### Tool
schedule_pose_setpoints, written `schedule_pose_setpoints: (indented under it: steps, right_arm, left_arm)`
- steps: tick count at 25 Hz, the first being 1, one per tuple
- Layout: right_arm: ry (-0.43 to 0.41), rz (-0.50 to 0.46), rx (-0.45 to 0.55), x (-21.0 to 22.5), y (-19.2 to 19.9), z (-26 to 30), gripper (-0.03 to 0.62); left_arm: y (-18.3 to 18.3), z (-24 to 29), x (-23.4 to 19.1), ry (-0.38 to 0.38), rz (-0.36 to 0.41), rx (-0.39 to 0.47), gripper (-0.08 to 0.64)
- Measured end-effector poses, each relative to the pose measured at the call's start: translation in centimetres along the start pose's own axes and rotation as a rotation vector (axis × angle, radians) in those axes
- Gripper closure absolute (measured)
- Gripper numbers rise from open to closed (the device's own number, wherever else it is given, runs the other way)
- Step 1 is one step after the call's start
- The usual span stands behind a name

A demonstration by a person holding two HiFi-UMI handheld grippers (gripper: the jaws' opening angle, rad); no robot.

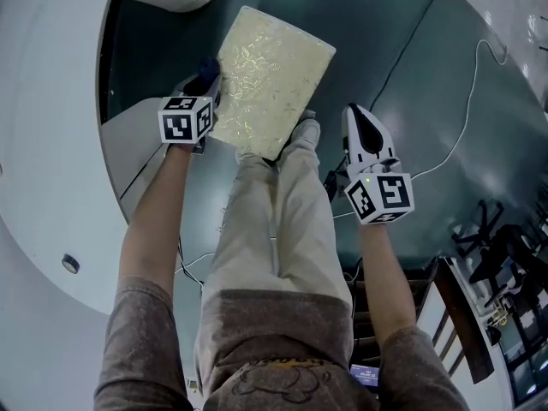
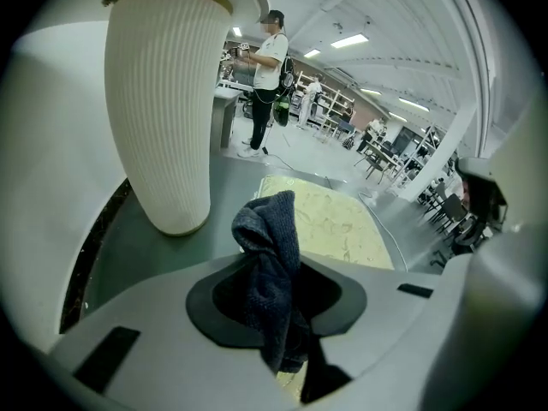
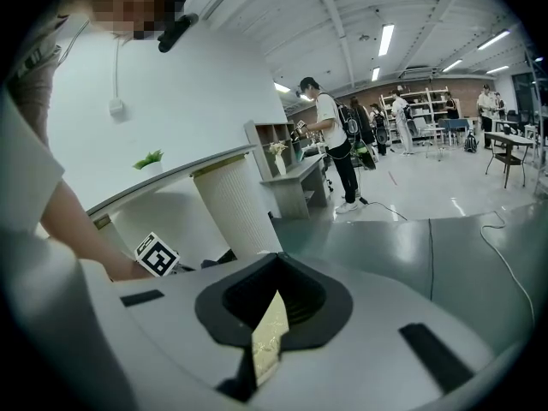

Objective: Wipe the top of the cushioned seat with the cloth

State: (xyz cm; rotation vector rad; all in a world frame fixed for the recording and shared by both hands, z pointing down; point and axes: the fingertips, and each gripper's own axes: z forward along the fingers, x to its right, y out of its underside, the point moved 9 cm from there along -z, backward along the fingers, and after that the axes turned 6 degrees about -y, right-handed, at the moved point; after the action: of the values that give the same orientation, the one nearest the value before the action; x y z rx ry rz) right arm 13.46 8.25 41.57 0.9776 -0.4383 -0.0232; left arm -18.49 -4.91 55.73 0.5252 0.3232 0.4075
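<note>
The cushioned seat (image 1: 270, 80) has a pale yellow patterned top and stands on the floor in front of my feet. My left gripper (image 1: 204, 82) hovers at its left edge, shut on a dark blue cloth (image 2: 272, 264) that bunches up out of the jaws. In the left gripper view the seat (image 2: 330, 225) lies just beyond the cloth. My right gripper (image 1: 353, 118) hangs off the seat's right side, apart from it. Its jaws are together with nothing held. A thin sliver of the seat (image 3: 270, 341) shows through the slit between them.
A white ribbed pedestal (image 2: 163, 101) stands close on the left, under a curved white counter (image 1: 43, 187). A thin cable (image 1: 462, 127) runs over the grey floor on the right. Chairs (image 1: 492, 238) stand at the lower right. A person (image 2: 265, 75) stands far off.
</note>
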Motion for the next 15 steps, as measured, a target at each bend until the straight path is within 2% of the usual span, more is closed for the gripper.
schedule_pose_setpoints:
  steps: [9,15]
  right_arm:
    - [0.011,0.013,0.002,-0.4,1.0,0.0,0.586]
    - [0.008,0.016,0.006,-0.8,1.2,-0.2,0.586]
  left_arm:
    - [0.5,0.5,0.9,-0.001,-0.041,0.025,0.46]
    - [0.5,0.6,2.8,0.039,-0.042,0.037,0.46]
